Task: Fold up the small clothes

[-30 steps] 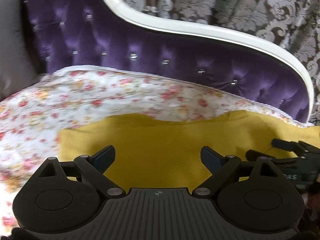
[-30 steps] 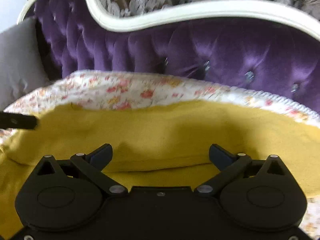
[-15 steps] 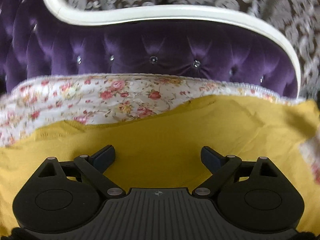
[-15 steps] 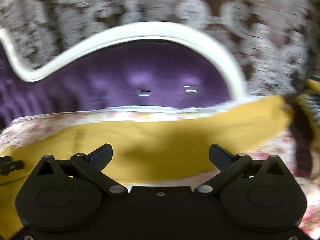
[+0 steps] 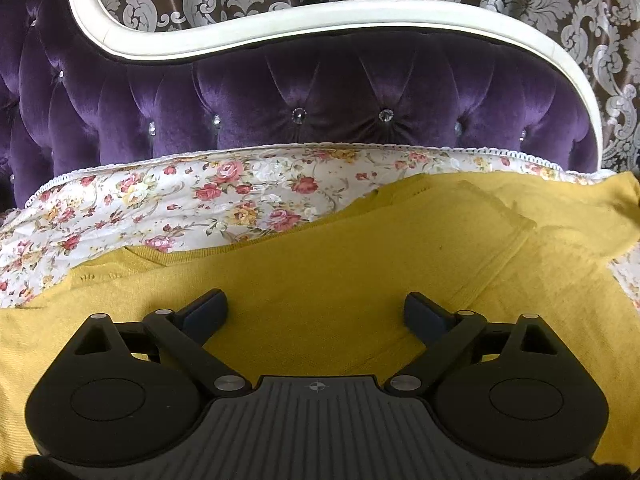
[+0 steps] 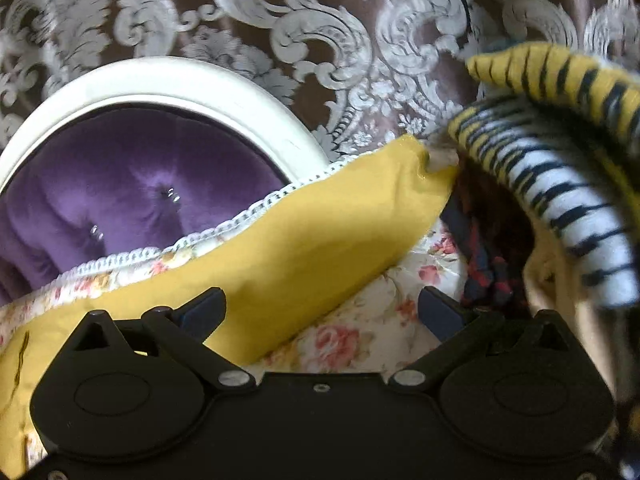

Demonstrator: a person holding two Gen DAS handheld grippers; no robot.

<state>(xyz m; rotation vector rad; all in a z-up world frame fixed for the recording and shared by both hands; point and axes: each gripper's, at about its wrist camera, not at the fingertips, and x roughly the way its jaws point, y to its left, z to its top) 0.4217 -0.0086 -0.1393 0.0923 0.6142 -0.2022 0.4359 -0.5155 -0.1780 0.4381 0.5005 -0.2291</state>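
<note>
Fingers of left gripper (image 5: 316,308): spread wide, nothing between them, poised over the mustard-yellow knit garment (image 5: 320,280). Fingers of right gripper (image 6: 322,308): also wide, empty; the left fingertip overlaps the garment's sleeve (image 6: 304,240), the right one sits over the white rose-print bedspread (image 6: 360,336).

Garment lies spread flat on the bedspread, just in front of the tufted purple velvet headboard (image 5: 320,92), one sleeve running out toward the headboard's right end.

Judgement: step in hand is taking the sleeve to fold it inward. Best grip is near the sleeve end, one layer only, without catching bedspread; left gripper should pin the body so it does not drag.

Left view only: garment body, neckline, a folded-over flap. Right view only: sleeve tip and a striped yellow, white and black knit pile (image 6: 560,160) beside it, away from the headboard.
</note>
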